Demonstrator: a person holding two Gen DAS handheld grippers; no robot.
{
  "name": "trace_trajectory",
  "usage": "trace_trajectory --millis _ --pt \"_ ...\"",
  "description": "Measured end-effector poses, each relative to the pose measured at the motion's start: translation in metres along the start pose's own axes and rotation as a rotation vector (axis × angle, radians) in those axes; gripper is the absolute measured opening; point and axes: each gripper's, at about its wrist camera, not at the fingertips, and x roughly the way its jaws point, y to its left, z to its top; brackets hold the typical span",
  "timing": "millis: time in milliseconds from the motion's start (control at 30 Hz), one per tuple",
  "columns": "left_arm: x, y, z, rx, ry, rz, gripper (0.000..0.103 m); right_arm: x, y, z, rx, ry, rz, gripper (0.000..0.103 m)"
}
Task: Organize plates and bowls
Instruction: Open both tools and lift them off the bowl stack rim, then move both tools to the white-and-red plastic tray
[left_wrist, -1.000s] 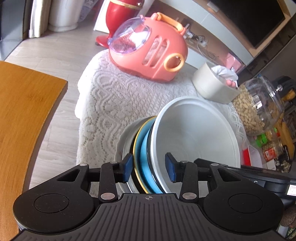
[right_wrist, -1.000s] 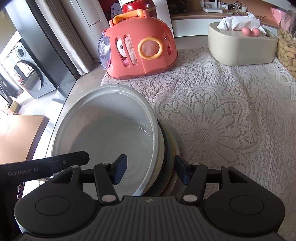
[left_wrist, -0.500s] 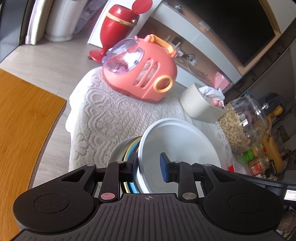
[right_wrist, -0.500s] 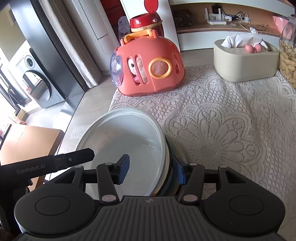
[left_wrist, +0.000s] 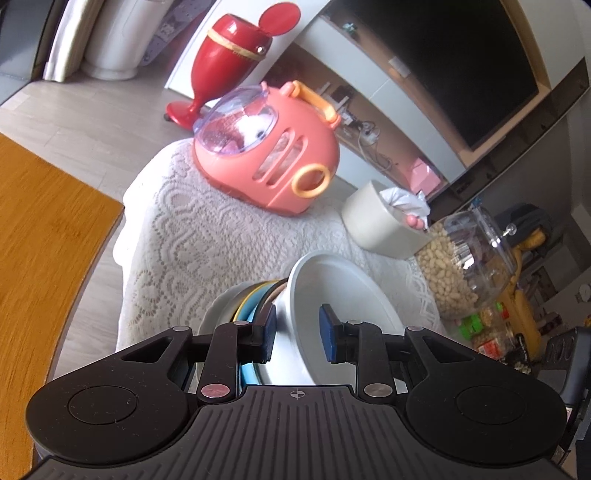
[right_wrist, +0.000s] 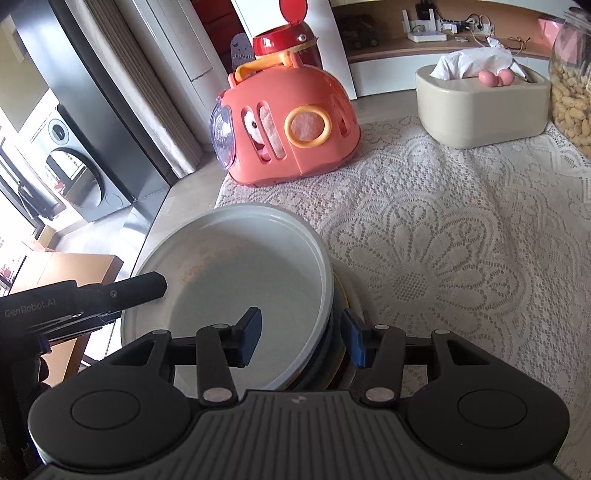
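- My left gripper (left_wrist: 297, 334) points forward and downward; its jaws have just been closing and now clamp a dish rim, one pad (left_wrist: 269, 330) outside, the other inside.
- My right gripper (right_wrist: 301, 339) tilts more steeply downward; its jaws, just closing, straddle the stacked rims.

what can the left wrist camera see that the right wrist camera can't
Only the left wrist view: the wooden table, the TV screen and the blue and yellow dishes under the white bowl. Only the right: the other gripper and the washing machine. Both: the bowl, the pink carrier, the tissue box, the peanut jar and the lace cloth.
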Motion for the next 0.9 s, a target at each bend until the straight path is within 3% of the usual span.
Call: trace_trajectory --millis 67,167,300,400,533,633,767,900 --pt "-0.011 -0.006 0.001 0.025 -0.057 -0.002 0.029 -0.016 -0.006 -0.001 0.004 -0.06 0.01 0.048" --pt "-0.028 -0.031 -0.004 0.119 -0.151 0.059 0.029 -0.044 -0.024 -0.005 0.017 -0.174 0.002 0.049" --pt "-0.027 -0.082 -0.022 0.267 -0.186 0.073 0.029 -0.071 -0.061 -0.01 0.035 -0.302 -0.102 0.055" --pt "0.002 -0.117 -0.037 0.28 -0.117 -0.008 0.029 -0.083 -0.095 -0.018 0.034 -0.375 -0.212 0.059" --pt "0.078 -0.17 -0.062 0.24 0.071 -0.137 0.028 -0.101 -0.149 -0.037 0.061 -0.452 -0.35 0.065" --pt "0.137 -0.219 -0.092 0.298 0.194 -0.142 0.028 -0.12 -0.201 -0.057 0.132 -0.487 -0.456 0.069" --pt "0.196 -0.271 -0.129 0.363 0.293 -0.163 0.028 -0.139 -0.268 -0.082 0.282 -0.486 -0.562 0.07" --pt "0.242 -0.299 -0.149 0.386 0.32 -0.111 0.028 -0.142 -0.322 -0.087 0.41 -0.476 -0.533 0.07"
